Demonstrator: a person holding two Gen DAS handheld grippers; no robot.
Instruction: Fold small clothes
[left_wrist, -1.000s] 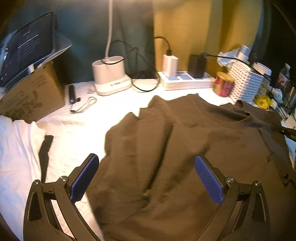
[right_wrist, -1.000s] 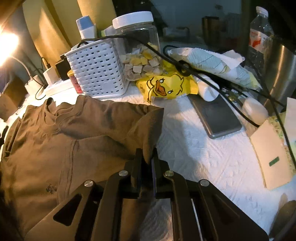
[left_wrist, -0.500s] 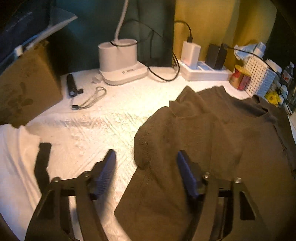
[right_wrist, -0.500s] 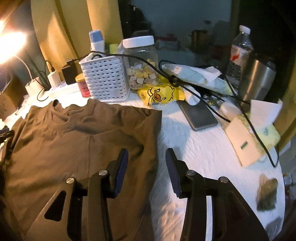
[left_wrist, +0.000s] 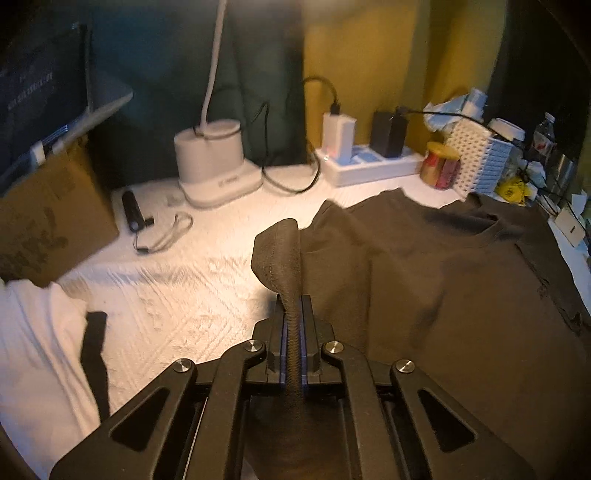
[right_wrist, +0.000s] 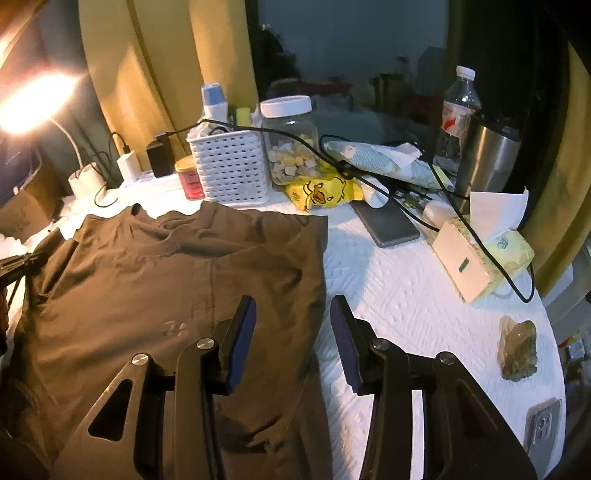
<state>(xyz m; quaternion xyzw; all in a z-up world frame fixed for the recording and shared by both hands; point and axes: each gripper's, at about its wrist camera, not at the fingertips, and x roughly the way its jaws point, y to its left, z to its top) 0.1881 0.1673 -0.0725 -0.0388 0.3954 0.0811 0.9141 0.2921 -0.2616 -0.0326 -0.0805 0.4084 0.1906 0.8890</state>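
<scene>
Since before, left hand-held gripper (left_wrist: 293, 328) closed, pinching the brown shirt (left_wrist: 424, 295) sleeve, right hand-held gripper (right_wrist: 291, 339) released, spread; next, fold sleeve inward.

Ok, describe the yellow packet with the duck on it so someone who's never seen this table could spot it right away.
Start at the white slotted basket at the back of the white-covered table, behind the brown shirt. Just right of it stands a clear jar with a white lid, and the yellow packet lies in front of that jar. It is the only bright yellow thing with a cartoon duck face printed on it.
</scene>
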